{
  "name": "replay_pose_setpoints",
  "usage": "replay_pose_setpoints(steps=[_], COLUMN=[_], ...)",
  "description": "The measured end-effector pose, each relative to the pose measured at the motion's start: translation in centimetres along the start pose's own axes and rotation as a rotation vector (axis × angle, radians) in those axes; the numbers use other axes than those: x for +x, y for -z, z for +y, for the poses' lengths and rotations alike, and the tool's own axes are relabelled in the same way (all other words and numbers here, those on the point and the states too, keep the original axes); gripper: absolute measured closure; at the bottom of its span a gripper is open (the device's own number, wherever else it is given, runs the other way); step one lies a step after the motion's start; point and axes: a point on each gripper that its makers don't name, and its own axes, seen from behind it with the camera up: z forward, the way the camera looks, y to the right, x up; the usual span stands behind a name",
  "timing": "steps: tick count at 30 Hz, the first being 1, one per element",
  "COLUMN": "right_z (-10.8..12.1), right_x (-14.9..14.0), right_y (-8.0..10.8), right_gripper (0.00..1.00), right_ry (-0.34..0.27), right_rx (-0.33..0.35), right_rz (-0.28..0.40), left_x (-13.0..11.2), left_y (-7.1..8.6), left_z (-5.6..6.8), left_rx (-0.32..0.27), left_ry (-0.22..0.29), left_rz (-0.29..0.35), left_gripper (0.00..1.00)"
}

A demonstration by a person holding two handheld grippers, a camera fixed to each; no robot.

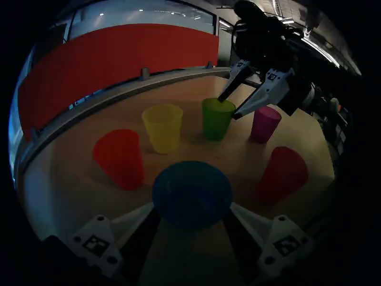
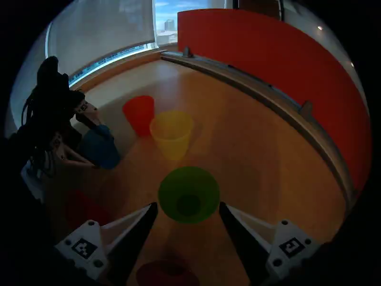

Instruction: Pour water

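Right gripper (image 2: pixel 188 206) is on the green cup (image 2: pixel 188 193). It's a translucent, tapered plastic tumbler standing upright on the wooden bench (image 2: pixel 247 157) with its mouth open to the camera. The jaws are spread wide, one finger on each side of the rim. The tips sit right at the plastic, and I cannot tell whether they press on it.

In the right gripper view, the yellow cup (image 2: pixel 171 131) stands just beyond the green cup. The orange-red cup (image 2: pixel 139 112) is a little farther beyond and to the left. Both are upright and see-through.

Off to the left of the green cup, the left gripper (image 1: pixel 192 207) frames the blue cup (image 1: pixel 192 190). That cup is deep blue and wide-mouthed, and the camera looks down into it. Those jaws are also spread, with the fingertips level with the cup's sides. Whether they grip it or only touch it, I cannot tell.

In the left gripper view, the magenta cup (image 1: pixel 265 123) stands just right of the green cup, close but apart. The red cup (image 1: pixel 282 172) sits on that same side, nearer the camera than the green one. A long red panel (image 2: pixel 285 62) runs along the bench edge behind the green cup.
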Motion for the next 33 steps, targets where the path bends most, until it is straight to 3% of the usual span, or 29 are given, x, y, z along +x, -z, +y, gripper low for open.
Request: replay_pose_setpoints(steps=[11, 25, 33], right_z=[0.0, -0.4, -0.3], right_x=[0.0, 0.4, 0.3], right_y=[-0.8, -1.4, -1.7], right_gripper=[0.0, 0.01, 0.08], right_ry=[-0.009, -0.071, -0.073], right_rx=[-0.002, 0.02, 0.011], right_rz=[-0.017, -0.02, -0.015], left_x=[0.4, 0.4, 0.5], left_y=[0.1, 0.2, 0.4], left_z=[0.0, 0.0, -0.1], left_rx=[0.0, 0.003, 0.004], left_ry=[-0.007, -0.011, -0.013], left_rz=[0.002, 0.002, 0.006], left_gripper=[0.19, 0.19, 0.19])
